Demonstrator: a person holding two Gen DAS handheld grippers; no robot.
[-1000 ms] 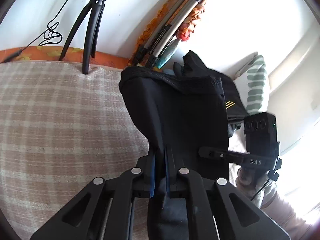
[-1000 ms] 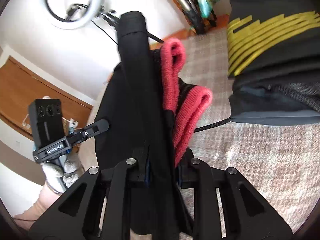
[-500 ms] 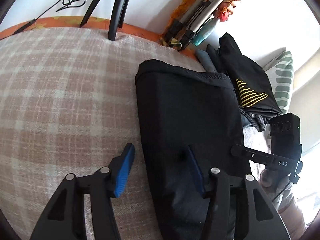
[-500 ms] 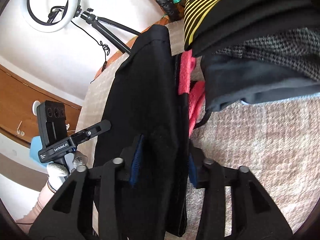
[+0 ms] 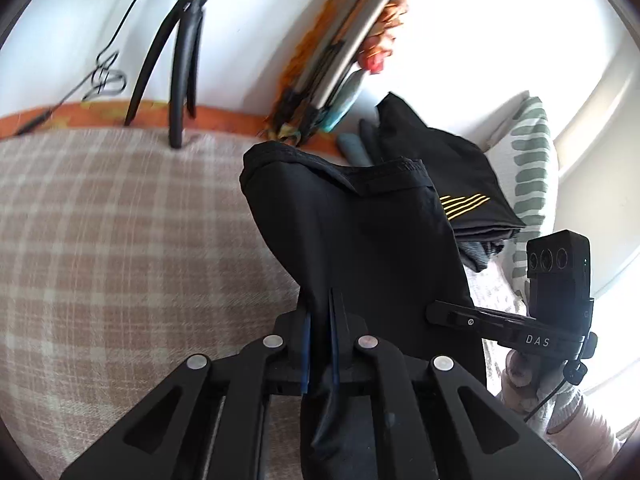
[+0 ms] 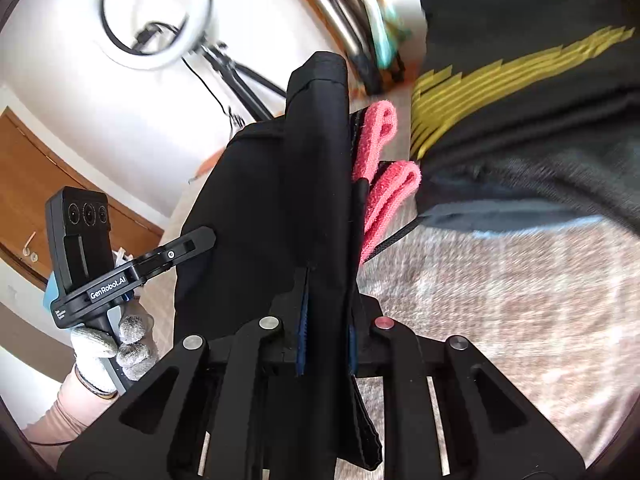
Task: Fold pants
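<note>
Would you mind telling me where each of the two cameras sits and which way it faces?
Left wrist: on the left gripper, looking along its fingers over the black pants and plaid bed cover; the right gripper shows.
Right wrist: on the right gripper, facing the pants and a ring light; the gloved left hand shows.
Shared: the pants, pinched by both.

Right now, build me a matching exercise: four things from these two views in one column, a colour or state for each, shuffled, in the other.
1. pants
2. left hand-held gripper
3. knit loops
4. stripes on folded garment

a. yellow
b. pink
c. black
d. shut on the pants

Pairs: 1-c, 2-d, 3-b, 4-a
</note>
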